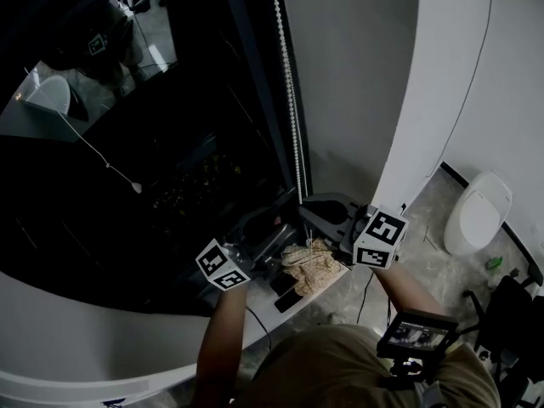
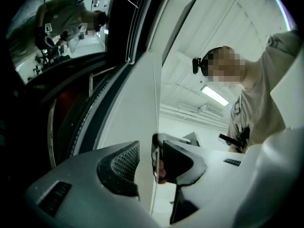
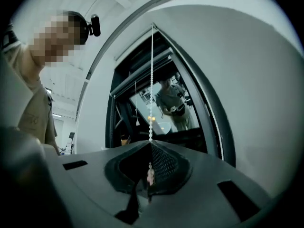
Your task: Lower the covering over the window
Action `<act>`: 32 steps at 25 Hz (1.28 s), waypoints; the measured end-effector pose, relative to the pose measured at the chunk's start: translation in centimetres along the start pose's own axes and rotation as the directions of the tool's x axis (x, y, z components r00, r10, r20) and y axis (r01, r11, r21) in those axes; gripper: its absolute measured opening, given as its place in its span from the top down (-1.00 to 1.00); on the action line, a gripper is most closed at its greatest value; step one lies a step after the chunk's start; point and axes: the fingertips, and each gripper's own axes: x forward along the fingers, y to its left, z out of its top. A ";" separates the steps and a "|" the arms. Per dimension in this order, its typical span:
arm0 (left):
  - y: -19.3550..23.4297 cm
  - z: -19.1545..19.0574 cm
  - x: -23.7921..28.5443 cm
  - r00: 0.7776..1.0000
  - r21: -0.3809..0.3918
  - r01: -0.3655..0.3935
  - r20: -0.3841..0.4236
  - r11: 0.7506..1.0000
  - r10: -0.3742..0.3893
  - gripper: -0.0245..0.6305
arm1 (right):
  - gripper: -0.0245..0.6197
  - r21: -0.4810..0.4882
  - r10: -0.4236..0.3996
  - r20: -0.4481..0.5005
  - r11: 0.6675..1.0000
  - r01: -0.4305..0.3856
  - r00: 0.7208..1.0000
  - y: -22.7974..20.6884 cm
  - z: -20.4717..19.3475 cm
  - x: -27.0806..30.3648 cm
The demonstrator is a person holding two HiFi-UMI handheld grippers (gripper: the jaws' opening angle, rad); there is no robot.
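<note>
A white bead chain (image 1: 289, 83) hangs down the right edge of the dark window (image 1: 170, 143). My right gripper (image 3: 151, 148) points up and is shut on the bead chain (image 3: 151, 103), which runs taut from its tips to the top of the window frame. In the head view the right gripper (image 1: 327, 215) sits just under the chain's lower end, and my left gripper (image 1: 263, 236) is close beside it. The left gripper (image 2: 147, 163) is open. The bead chain (image 2: 154, 158) lies in the gap against the right-hand pad (image 2: 175, 163), and the other pad stands clear of it.
A crumpled cloth (image 1: 314, 266) and a dark phone (image 1: 289, 300) lie on the sill below the grippers. A thin pull cord with a small weight (image 1: 137, 188) hangs in front of the glass. A white curved wall (image 1: 425, 100) stands right of the window, with a white toilet (image 1: 480, 211) beyond.
</note>
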 end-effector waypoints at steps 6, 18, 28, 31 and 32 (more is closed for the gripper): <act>1.0 4.0 4.7 0.996 0.199 -0.012 -0.086 0.980 0.030 0.41 | 0.90 0.049 0.061 -0.130 0.997 -0.055 0.990 0.7 -5.0 1.0; -0.3 2.1 5.7 0.993 0.256 -0.006 -0.112 0.967 0.035 0.87 | 0.90 -0.045 0.030 -0.193 0.998 -0.040 0.981 0.4 -5.5 -0.1; 0.2 -2.0 2.4 0.986 0.193 -0.063 -0.143 0.979 0.091 0.87 | 0.53 -0.065 0.037 -0.116 0.997 -0.045 0.993 0.2 -1.7 -1.3; -1.4 -2.6 2.9 0.985 0.194 -0.033 -0.159 0.980 0.065 0.87 | 0.54 -0.077 -0.007 -0.011 0.997 0.006 1.000 0.2 2.1 -0.8; -1.8 -3.1 3.0 0.984 0.191 -0.024 -0.171 0.981 0.057 0.87 | 0.56 -0.086 -0.017 0.008 0.996 0.017 1.000 0.3 2.8 -0.6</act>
